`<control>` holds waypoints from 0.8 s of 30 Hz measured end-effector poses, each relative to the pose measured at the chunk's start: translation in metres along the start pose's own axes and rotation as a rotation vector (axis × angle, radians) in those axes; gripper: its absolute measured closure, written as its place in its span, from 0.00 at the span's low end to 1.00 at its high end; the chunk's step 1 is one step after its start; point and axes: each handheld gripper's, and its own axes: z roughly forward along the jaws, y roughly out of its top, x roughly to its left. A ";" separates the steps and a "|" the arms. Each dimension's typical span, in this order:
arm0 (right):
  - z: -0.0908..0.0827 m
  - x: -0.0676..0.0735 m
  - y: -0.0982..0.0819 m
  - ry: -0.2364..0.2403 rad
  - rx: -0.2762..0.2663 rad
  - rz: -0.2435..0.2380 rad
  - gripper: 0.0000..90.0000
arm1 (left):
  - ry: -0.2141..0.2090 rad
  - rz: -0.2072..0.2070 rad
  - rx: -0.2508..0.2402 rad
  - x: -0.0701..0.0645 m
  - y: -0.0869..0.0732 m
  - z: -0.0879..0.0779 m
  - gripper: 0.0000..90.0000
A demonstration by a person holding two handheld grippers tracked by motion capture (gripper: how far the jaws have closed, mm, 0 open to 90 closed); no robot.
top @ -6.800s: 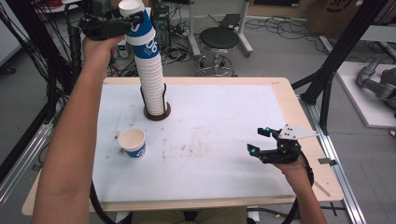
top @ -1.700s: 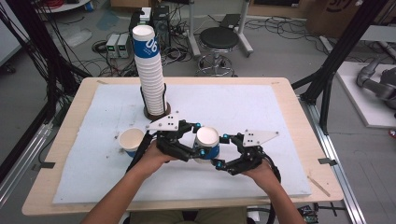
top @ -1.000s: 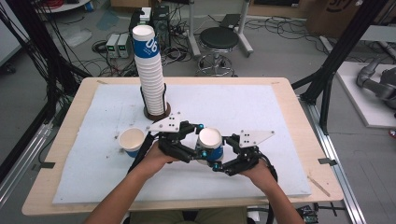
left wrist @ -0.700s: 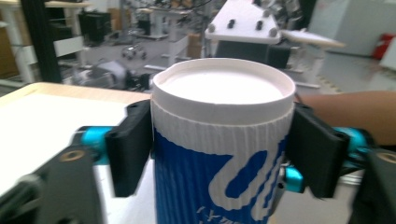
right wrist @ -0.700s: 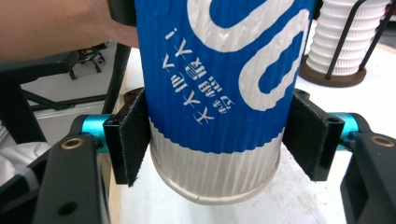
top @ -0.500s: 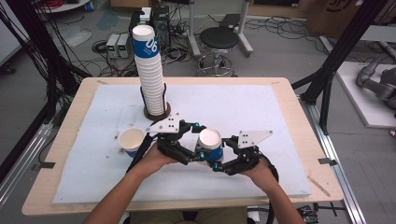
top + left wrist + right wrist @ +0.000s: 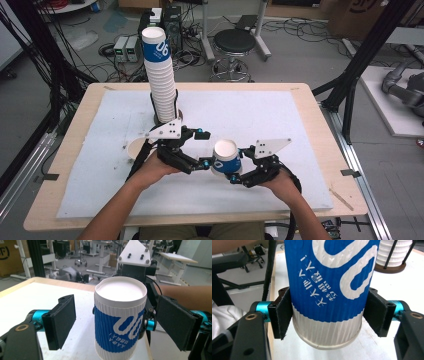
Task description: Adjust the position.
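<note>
right tool [image 7: 235,172] pinches upside-down paper cup [image 7: 226,156] while left tool [image 7: 202,149] has just spread clear

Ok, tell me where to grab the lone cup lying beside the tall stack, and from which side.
Take the lone cup across its upper wall just below the rim, tongs coming from above. It seems to stand mouth up, partly hidden behind the left tongs, so its sides look reachable.

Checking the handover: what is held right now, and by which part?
The right gripper clamps the inverted cup's sides near its rim; the left gripper has let go.
</note>
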 end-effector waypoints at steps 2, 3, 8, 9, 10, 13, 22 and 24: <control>-0.001 -0.001 0.000 -0.003 0.015 -0.001 0.33 | -0.001 0.004 0.017 0.000 0.004 -0.002 0.19; -0.002 -0.001 0.001 -0.006 0.031 -0.007 0.33 | -0.002 0.006 0.021 0.000 0.005 -0.003 0.19; -0.009 0.000 0.013 -0.016 0.071 -0.037 0.33 | 0.001 0.010 0.036 0.000 0.010 -0.006 0.19; -0.011 -0.001 0.016 -0.017 0.078 -0.038 0.33 | 0.000 0.009 0.038 0.000 0.011 -0.007 0.19; -0.012 -0.001 0.019 -0.016 0.086 -0.043 0.33 | 0.003 0.009 0.044 0.000 0.011 -0.007 0.19; -0.015 -0.002 0.026 -0.016 0.123 -0.059 0.33 | 0.004 0.009 0.061 0.000 0.013 -0.006 0.19; -0.012 -0.004 0.037 -0.001 0.238 -0.093 0.33 | -0.012 0.017 0.127 0.000 0.021 -0.002 0.19; -0.010 -0.004 0.039 -0.003 0.261 -0.108 0.33 | -0.018 0.022 0.153 0.000 0.022 0.000 0.19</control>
